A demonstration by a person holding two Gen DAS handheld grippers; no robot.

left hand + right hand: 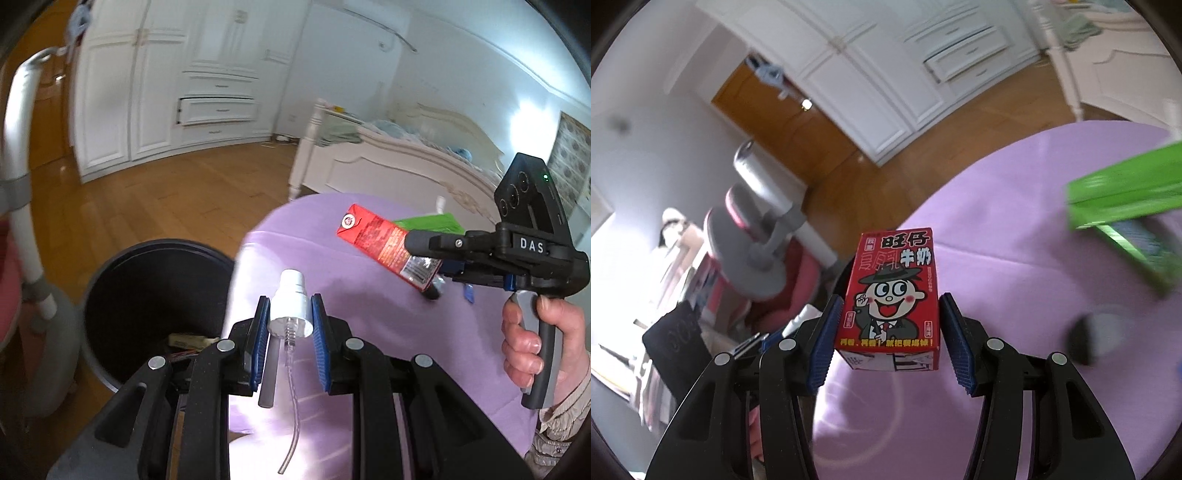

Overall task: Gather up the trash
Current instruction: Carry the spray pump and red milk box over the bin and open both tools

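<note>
My left gripper [290, 299] is shut on a white spray pump head [291, 291]; its clear tube [290, 387] hangs down between the blue pads. It hovers over the edge of the purple-clothed table [369, 350], just right of the black trash bin [110, 266], which holds some scraps [188, 341]. My right gripper [891, 299] is shut on a red milk carton [892, 288] with a cartoon face, lifted above the cloth [1015, 221]. From the left wrist view that gripper [421, 264] holds the carton [380, 243] tilted, with a person's hand [524, 332] on the handle.
A green box [1123, 195] lies on the table at the right, also visible behind the carton [428, 221]. A blurred dark-and-white round object [1093, 338] rests on the cloth. A pink and grey chair [764, 251] stands left of the bin. A white bed [388, 162] and wardrobe stand beyond the wooden floor.
</note>
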